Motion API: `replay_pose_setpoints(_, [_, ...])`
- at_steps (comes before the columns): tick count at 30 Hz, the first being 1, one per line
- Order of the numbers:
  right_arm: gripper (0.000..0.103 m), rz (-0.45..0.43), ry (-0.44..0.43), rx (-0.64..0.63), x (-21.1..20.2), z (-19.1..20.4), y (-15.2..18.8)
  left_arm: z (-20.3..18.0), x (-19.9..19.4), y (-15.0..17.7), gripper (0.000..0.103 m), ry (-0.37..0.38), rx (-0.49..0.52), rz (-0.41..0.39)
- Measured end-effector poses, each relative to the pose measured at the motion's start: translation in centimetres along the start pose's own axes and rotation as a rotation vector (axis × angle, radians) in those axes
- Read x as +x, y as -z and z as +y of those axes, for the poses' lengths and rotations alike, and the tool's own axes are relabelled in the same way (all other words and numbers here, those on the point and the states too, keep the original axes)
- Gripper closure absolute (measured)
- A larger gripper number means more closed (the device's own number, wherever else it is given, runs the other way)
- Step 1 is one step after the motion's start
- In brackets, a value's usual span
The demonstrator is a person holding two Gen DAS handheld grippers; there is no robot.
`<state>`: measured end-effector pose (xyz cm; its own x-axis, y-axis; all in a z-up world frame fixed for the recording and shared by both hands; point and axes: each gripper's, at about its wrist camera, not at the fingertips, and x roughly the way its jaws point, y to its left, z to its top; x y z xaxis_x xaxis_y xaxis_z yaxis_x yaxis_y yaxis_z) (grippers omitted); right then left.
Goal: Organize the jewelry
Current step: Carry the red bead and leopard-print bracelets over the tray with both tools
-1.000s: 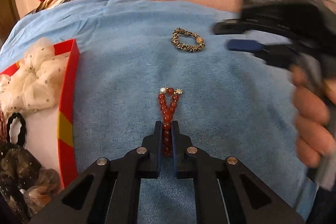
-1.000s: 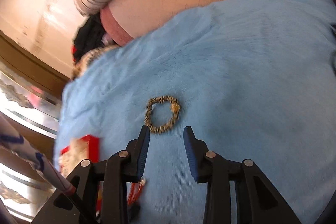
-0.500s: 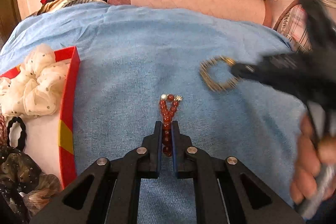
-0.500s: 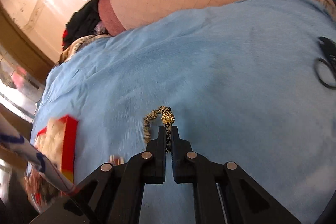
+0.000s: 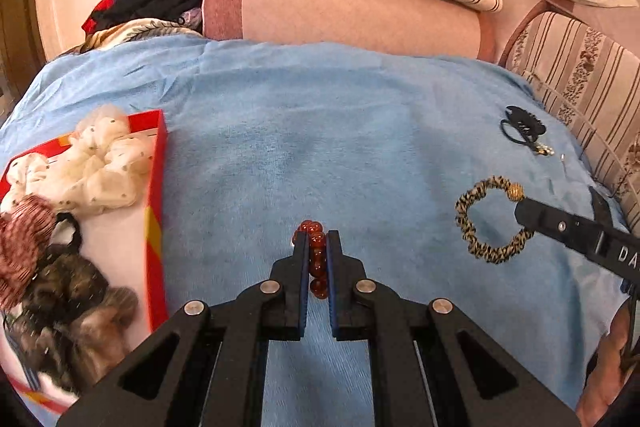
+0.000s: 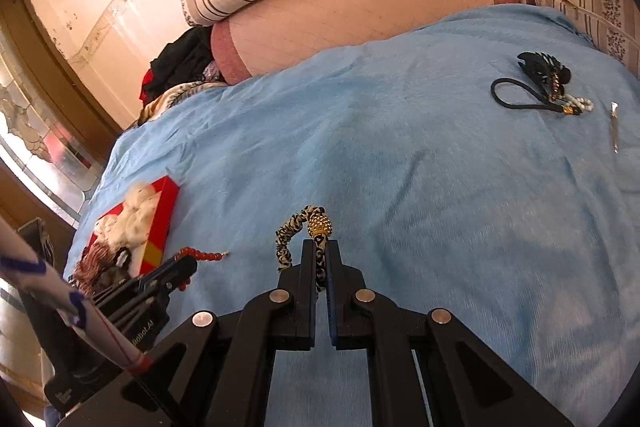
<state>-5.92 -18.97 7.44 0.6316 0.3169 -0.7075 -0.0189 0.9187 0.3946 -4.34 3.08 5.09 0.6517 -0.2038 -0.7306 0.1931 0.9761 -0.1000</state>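
Left gripper [image 5: 318,247] pinches red bead bracelet [image 5: 316,255]; right gripper [image 6: 320,247] pinches leopard-print bracelet [image 6: 294,227] w/ gold bead, above blue cloth [image 6: 400,147].

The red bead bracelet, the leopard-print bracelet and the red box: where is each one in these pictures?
Red bead bracelet [image 5: 316,241], left wrist view: a bead between the left gripper's fingers.
Leopard-print bracelet [image 5: 466,223], left wrist view: the loop's left side.
Red box [image 5: 155,187], left wrist view: its right wall.
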Motion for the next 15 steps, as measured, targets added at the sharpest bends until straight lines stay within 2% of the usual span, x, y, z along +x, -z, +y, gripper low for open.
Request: replay_pose_setpoints(15, [0.098,-0.016,-0.032,-0.054,-4.1,2.3,3.0,0.3,-6.0,2.5,0.096,-0.026,-0.019,-0.043])
